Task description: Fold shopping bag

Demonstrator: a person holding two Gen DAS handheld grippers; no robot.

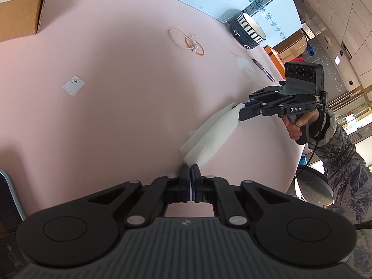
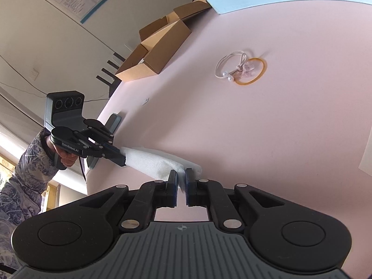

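The shopping bag [image 1: 214,134] is a white, narrow folded strip, stretched just above the pink table [image 1: 116,116] between both grippers. In the left wrist view my left gripper [image 1: 190,168] is shut on its near end, the pads almost touching. A person's hand holds my right gripper [image 1: 240,110], which is shut on the far end. In the right wrist view the bag [image 2: 153,162] runs from my right gripper [image 2: 181,174], whose pads pinch one end, to my left gripper [image 2: 122,158] at the left, which clamps the other end.
A cardboard box [image 1: 21,11] sits at the table's far left. A striped bowl [image 1: 247,31], a pen [image 1: 264,69] and a sheet lie far right. A hair tie with a rubber band [image 2: 241,69] and a paper note [image 1: 74,86] lie mid-table. The table edge runs close behind the bag.
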